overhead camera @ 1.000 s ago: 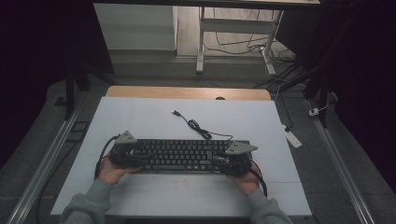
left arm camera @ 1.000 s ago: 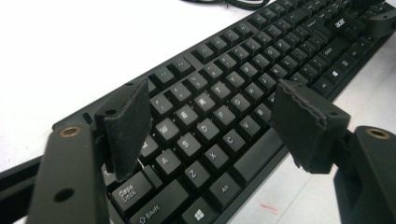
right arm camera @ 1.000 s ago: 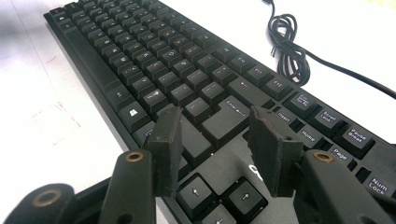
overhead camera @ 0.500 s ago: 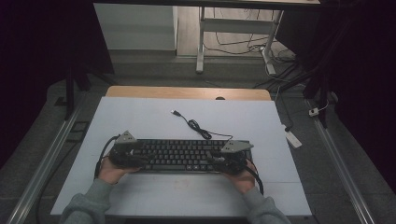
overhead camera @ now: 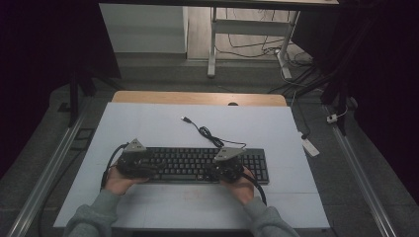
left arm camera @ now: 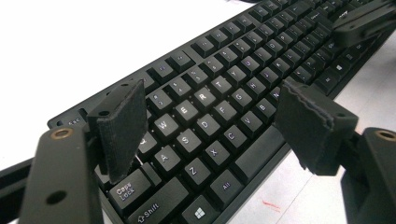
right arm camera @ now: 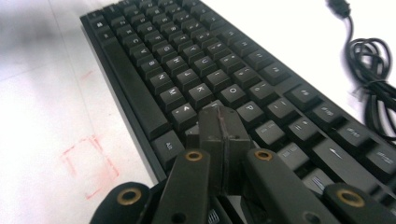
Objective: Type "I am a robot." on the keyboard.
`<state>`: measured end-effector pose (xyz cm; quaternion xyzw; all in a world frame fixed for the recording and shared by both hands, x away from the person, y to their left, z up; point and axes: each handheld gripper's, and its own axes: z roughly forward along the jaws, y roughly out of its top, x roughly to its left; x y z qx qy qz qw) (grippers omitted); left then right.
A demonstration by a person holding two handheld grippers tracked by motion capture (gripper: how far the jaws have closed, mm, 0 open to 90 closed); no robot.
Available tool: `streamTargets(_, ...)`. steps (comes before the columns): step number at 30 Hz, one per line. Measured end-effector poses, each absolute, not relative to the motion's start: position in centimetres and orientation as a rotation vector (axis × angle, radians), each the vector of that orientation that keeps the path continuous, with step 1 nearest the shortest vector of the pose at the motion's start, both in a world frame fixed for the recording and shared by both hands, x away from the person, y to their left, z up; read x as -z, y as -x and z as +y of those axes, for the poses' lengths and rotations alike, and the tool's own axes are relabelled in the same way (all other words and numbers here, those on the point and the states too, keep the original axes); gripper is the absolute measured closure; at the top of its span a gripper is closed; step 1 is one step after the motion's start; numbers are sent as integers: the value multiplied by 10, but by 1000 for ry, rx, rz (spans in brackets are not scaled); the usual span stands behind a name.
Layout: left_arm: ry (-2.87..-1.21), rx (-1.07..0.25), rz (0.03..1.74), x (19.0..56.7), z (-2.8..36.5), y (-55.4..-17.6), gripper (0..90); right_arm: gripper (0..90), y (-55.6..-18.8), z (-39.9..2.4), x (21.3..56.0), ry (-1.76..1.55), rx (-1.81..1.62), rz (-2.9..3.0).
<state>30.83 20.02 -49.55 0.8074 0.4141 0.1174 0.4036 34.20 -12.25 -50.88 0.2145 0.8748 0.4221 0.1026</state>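
Note:
A black keyboard (overhead camera: 197, 165) lies across the near part of the white table (overhead camera: 148, 123), its cable (overhead camera: 205, 132) coiled behind it. My left gripper (overhead camera: 150, 167) hovers over the keyboard's left end. In the left gripper view the jaws (left arm camera: 215, 123) stand wide open above the letter keys (left arm camera: 219, 93), holding nothing. My right gripper (overhead camera: 220, 170) is over the keys right of the middle. Its jaws have just been closing, and in the right gripper view they (right arm camera: 219, 123) are now shut pad to pad with nothing between them, low over the keyboard (right arm camera: 196, 60).
The coiled cable (right arm camera: 373, 70) lies just beyond the keyboard's far edge. Faint red marks (right arm camera: 88, 170) sit on the table in front of the keyboard. A white object (overhead camera: 310, 146) lies on the floor to the right, and metal rails (overhead camera: 49, 168) run along both sides.
My right gripper has slid left along the keyboard, from its right end towards the middle. The left gripper and the keyboard have stayed put.

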Motion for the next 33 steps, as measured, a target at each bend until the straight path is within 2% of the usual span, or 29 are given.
streamTargets(23, -2046, -291, 1048, 496, 200, -308, 257, 894, -346, -102, 521, -636, -1183, 2618)
streamTargets(32, -2046, -294, 1049, 497, 200, -308, 257, 891, -342, -117, 504, -616, -1296, 2513)
streamTargets(33, -2045, -295, 1048, 496, 200, -308, 257, 858, -342, -121, 503, -625, -1300, 2506)
